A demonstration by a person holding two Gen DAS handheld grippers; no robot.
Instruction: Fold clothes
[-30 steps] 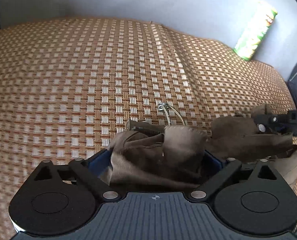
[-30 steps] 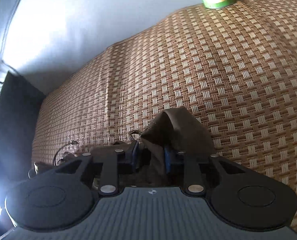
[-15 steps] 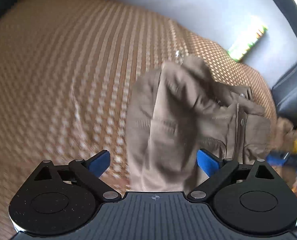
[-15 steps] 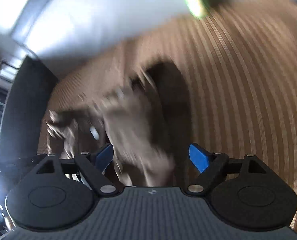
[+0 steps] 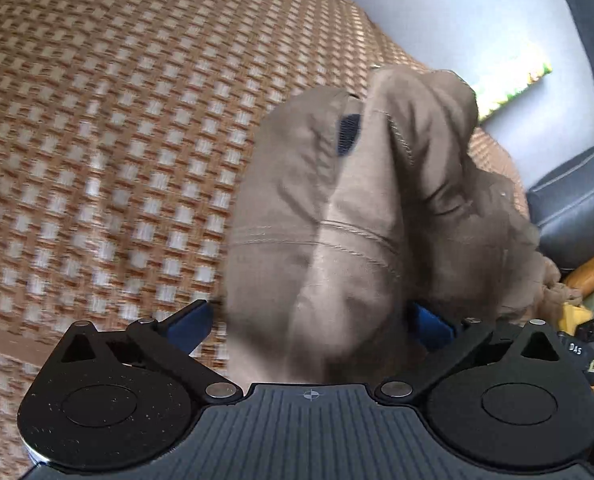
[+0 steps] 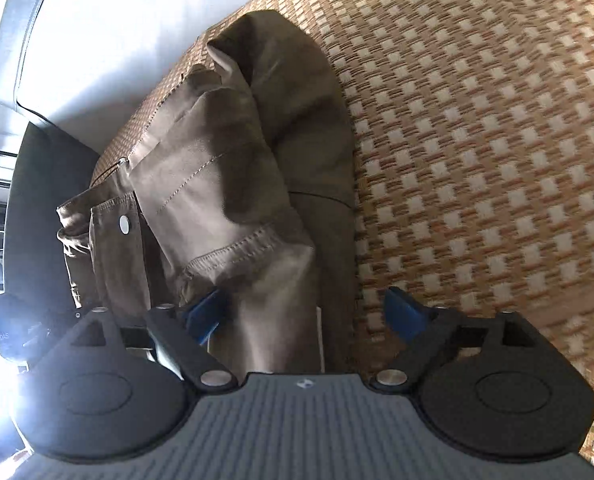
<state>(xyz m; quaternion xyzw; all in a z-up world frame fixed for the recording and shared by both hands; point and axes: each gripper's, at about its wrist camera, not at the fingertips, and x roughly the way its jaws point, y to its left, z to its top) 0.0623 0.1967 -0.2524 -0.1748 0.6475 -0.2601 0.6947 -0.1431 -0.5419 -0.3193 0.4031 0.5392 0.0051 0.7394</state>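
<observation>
The brown trousers [image 5: 337, 220] lie in a loose heap on the woven checked mat [image 5: 97, 140], running lengthwise away from both claws, near end at the fingers and far end up by the pale wall. The left gripper [image 5: 311, 326] has just been opening and now stands wide, cloth between its blue pads [image 5: 189, 322] but not pinched. The right gripper [image 6: 307, 312] has likewise just been opening; the trousers [image 6: 225, 184] fill only its left half, touching or just beside the left pad, with bare mat [image 6: 477, 120] before the right one. Both hands sit equally near, so neither has the advantage (a judgement only). The near edge of the garment is hidden under both gripper bodies, the waistband cannot be told from the legs, and the green tube [image 5: 513, 88] is cut off by cloth
</observation>
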